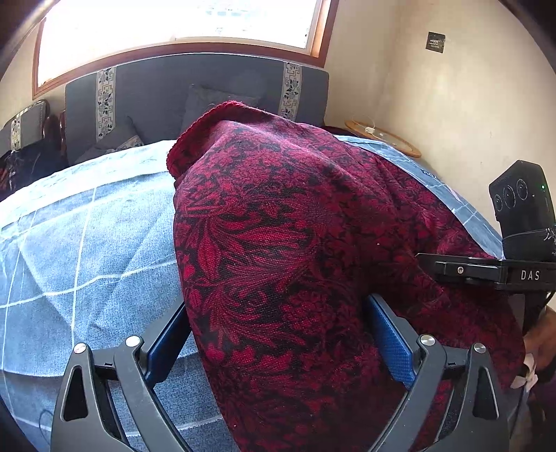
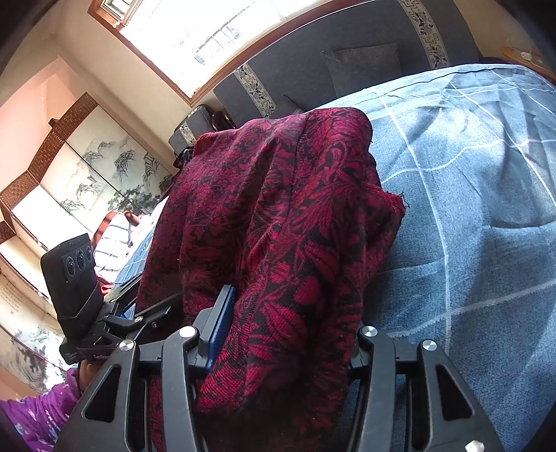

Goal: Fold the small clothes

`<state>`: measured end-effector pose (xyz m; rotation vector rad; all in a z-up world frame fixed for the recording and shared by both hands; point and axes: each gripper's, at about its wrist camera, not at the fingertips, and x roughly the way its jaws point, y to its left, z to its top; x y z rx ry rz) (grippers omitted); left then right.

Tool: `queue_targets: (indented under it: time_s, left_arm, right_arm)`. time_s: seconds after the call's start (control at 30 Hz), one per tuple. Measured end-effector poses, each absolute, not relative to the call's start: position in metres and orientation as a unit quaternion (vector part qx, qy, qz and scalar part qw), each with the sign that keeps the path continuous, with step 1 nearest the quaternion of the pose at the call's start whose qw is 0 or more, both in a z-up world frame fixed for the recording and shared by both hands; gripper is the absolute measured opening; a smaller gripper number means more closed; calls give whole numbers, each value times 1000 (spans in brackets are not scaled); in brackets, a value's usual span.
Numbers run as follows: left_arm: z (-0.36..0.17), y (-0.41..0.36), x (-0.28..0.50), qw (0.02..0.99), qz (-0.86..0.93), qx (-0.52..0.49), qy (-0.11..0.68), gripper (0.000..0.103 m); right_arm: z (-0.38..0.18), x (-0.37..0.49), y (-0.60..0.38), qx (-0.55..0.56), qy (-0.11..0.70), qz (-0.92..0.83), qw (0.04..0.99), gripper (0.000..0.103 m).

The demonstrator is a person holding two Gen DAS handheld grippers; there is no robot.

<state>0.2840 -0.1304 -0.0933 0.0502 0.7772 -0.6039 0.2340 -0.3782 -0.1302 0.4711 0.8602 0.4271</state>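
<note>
Blue checked bedspread (image 1: 69,250) fills left side of left wrist view, wrinkled, white grid lines, sunlit at far edge. Left tongs (image 1: 278,333) sit at bottom centre, blue pads spread fairly wide, one pad (image 1: 166,344) at cloth's left edge, other pad (image 1: 389,337) pressed into cloth on right. Red-and-black floral garment (image 1: 295,243) bunches between and over the pads, draped in a hump rising toward grey headboard (image 1: 194,87); whether the pads actually pinch it cannot be told. Window (image 1: 173,24) above headboard, bright. Right of garment, other gripper's black camera unit (image 1: 521,212) and bar marked DAS, round wooden tray (image 1: 382,139) by wall.

Right wrist view: painted folding screen (image 2: 87,174) far left, left gripper's black camera unit (image 2: 73,274) below it, striped cloth (image 2: 111,243) just behind, purple sleeve (image 2: 38,413) at bottom left corner. Right tongs (image 2: 278,333) at bottom centre; one blue pad (image 2: 219,330) visible left of cloth, other pad hidden under fabric. Garment (image 2: 278,226) hangs thick through the gap, folded over itself, frayed corner sticking out right, lifted above the bed. Tongs look closed around the bunched cloth. Bedspread (image 2: 469,208) fills right side.
</note>
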Motion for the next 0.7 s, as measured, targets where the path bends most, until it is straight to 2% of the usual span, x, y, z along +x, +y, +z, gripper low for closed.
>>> queue_targets:
  time_s: [0.2,0.27,0.33,0.5,0.67,0.7]
  left_arm:
    - [-94,-131,282,881,-290,24,374,94]
    - [-94,-131,282,881,-291,25,373,94]
    - [-94,-133,281,881,-291,25,373,94]
    - [-93,-133,280,881,-292,24,371,94]
    - [-85,-138,269,890,-290,45,350,72]
    - [-84,-139,268,891,-288,48,347,71]
  right_arm:
    - [-131,232,-380,226,409,204,860,44]
    - [-132,233,-383,235,414,206,855,45]
    - [-136,235,-386,247,419,212,848,53]
    - [-138,236,-387,251,416,217,846,51]
    - [-132,232,-385,245,408,212,854,39]
    - [-129,230,-384,247,405,210,855,37]
